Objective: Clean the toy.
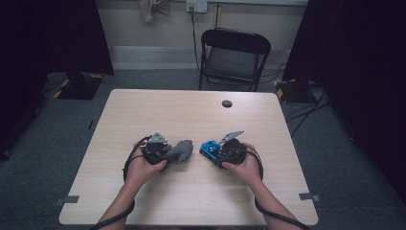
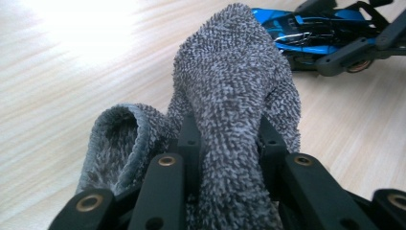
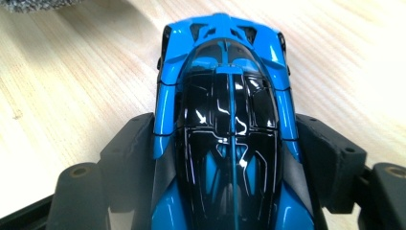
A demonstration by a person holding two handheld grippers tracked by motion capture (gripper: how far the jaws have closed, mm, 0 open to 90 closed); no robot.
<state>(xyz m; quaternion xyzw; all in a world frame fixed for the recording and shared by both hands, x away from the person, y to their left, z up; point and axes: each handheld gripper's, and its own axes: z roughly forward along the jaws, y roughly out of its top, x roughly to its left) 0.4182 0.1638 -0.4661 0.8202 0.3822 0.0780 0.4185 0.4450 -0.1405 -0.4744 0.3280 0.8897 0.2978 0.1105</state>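
The left gripper [image 1: 165, 151] has its fingers [image 2: 189, 143] closed on a grey fuzzy terry sock [image 2: 230, 96], just left of the glossy blue and black toy car [image 3: 225, 120] on the light wooden table [image 1: 191, 115]. The right gripper [image 1: 218, 152] clamps the car's sides. Both things seem grasped; next I expect the sock to wipe or cover the car, needing a careful approach

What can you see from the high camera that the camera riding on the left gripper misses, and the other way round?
The high view takes in the whole wooden table, the folding chair behind it, both of the person's hands, and the left gripper and right gripper facing each other. The left gripper view gives the close detail: the grey sock has a fuzzy looped weave and an open cuff, and the jaws are pinched shut on it. Both views show the sock and the blue toy car lying close together on the tabletop.
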